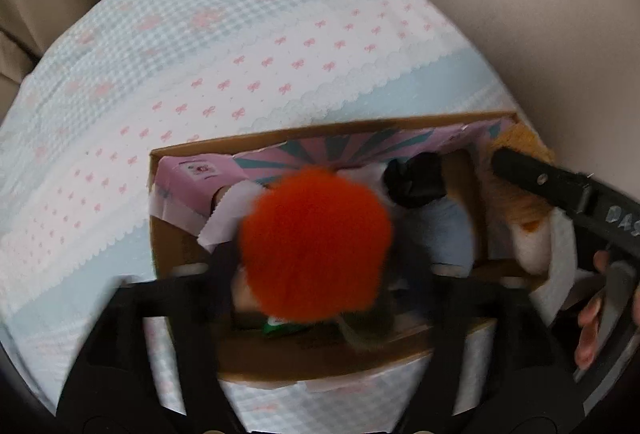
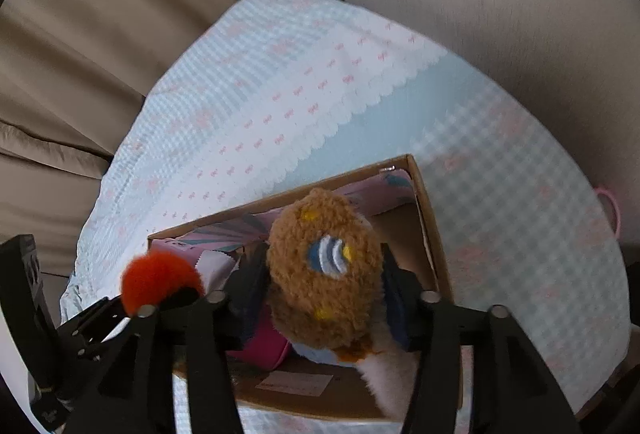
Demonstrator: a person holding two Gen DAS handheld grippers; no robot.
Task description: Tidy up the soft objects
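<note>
Both grippers are clamped over the cardboard box [image 2: 424, 194]: left gripper [image 1: 316, 274] on a light, squashy orange pompom [image 1: 316, 242], right gripper [image 2: 324, 298] on a soft brown plush toy [image 2: 324, 266] at mid-frame, best held mid-body

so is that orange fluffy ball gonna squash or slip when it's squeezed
The orange pom-pom is all long fuzz, so it probably squashes easily and weighs little. Its round shape could roll if dropped outside the cardboard box. Held by the left gripper, it seems unlikely to slip.

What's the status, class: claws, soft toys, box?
Left claw shut on orange pompom. Right claw shut on brown plush. Both over cardboard box. Nothing blocking.
</note>
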